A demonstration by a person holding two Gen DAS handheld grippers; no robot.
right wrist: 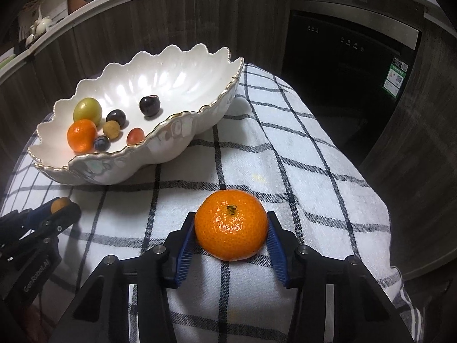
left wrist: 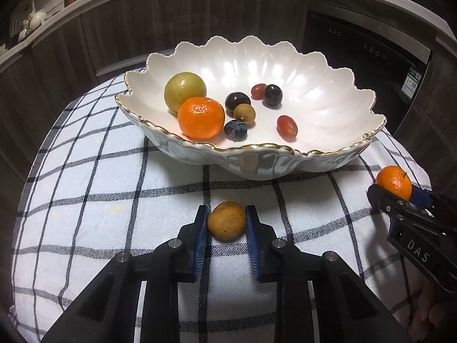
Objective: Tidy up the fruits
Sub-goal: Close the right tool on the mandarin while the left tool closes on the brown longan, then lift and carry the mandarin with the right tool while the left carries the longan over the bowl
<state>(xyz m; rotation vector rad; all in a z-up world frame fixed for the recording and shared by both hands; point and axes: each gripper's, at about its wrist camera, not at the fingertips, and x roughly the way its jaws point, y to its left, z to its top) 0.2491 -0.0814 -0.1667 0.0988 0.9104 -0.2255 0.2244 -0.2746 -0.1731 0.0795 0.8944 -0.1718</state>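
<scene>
The left gripper (left wrist: 226, 223) pinches a small brown fruit (left wrist: 226, 225) between its blue pads, on the checked cloth (left wrist: 100, 200) just in front of the bowl's near rim. The right gripper (right wrist: 230, 235) has its pads pressed against both sides of a mandarin (right wrist: 231, 224), stem up, which sits on the cloth toward its right edge, apart from the bowl.

The white scalloped bowl (left wrist: 328, 94) with a gold rim stands at the far middle of the cloth. The left wrist view looks into it fully: a green round fruit (left wrist: 184, 92), a second mandarin (left wrist: 201, 117), two dark plums (left wrist: 237, 102), a small tan fruit (left wrist: 244, 112), a blue-black berry (left wrist: 235, 128) and two red grapes (left wrist: 287, 126). The right wrist view sees the bowl from the side, so its near wall hides part of the contents; only one red grape shows there, half behind the rim.

Each view catches the other gripper at its edge. In the left wrist view the right gripper's body carries the letters "DAS", with part of a hand (left wrist: 431, 311) below it. In the right wrist view the left gripper's body reads "GenRoboLAI", as far as I can make out.

A dark appliance (right wrist: 351, 65) behind the cloth bears a green and white sticker (right wrist: 395, 78), its print too small to read.
</scene>
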